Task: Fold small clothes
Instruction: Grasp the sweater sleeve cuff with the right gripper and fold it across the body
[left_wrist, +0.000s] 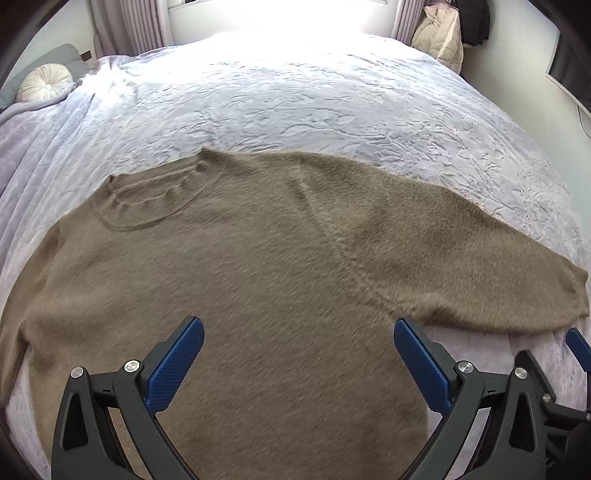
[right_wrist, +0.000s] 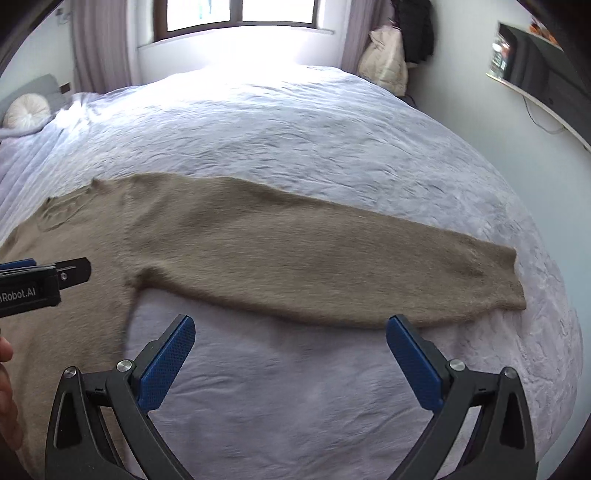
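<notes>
Right hand-held gripper (right_wrist: 290, 363) wide, empty, above bedspread (right_wrist: 295, 147) near sweater sleeve (right_wrist: 332, 266); left hand-held gripper (left_wrist: 299, 363) wide over sweater body (left_wrist: 221, 277). Best: pinch cuff (right_wrist: 506, 280), fold inward flat.

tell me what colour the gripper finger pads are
Blue, with a fine dotted texture; the pads show best in the right wrist view.

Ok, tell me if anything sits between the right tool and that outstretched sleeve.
Nothing visible does. The right tool hangs open over bare bedspread, and the sleeve of the brown sweater lies flat just beyond its fingertips, uncovered along its length.
</notes>
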